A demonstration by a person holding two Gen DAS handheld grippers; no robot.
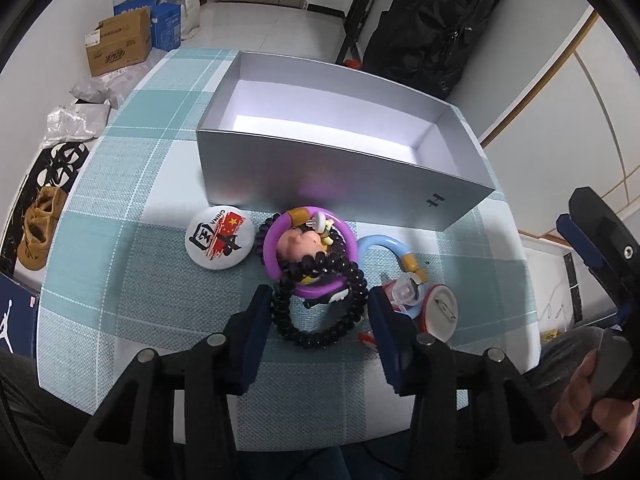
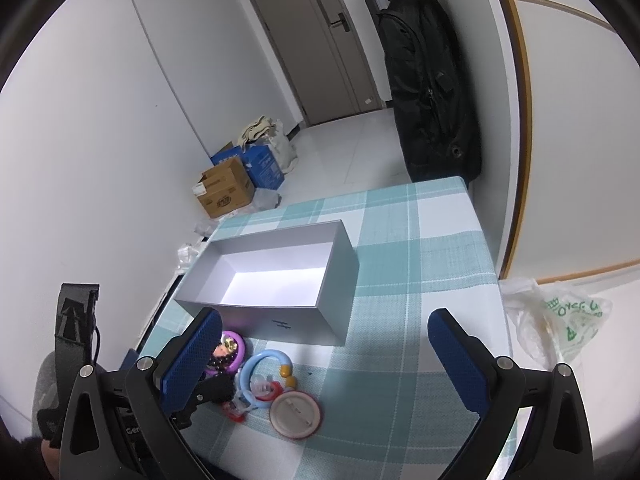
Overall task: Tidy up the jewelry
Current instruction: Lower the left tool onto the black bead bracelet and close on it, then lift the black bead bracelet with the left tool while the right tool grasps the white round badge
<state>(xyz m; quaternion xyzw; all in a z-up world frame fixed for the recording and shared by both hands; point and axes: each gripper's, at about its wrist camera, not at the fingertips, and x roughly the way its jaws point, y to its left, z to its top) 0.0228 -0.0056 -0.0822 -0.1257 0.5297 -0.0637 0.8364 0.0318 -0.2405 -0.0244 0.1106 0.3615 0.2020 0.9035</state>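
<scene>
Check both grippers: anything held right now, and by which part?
Left gripper brackets the black bead bracelet by its sides; pads look close but contact can't be confirmed. Right gripper is open, holding nothing.

A table covered with a teal-and-white checked cloth carries everything. Toward its far side stands an open silver box with a white inside. Just in front of it lies a cluster: a white round badge printed in red and black, a purple ring with a black beaded bracelet draped over it, a light-blue ring — and a second badge lying face down, its pin showing.
</scene>
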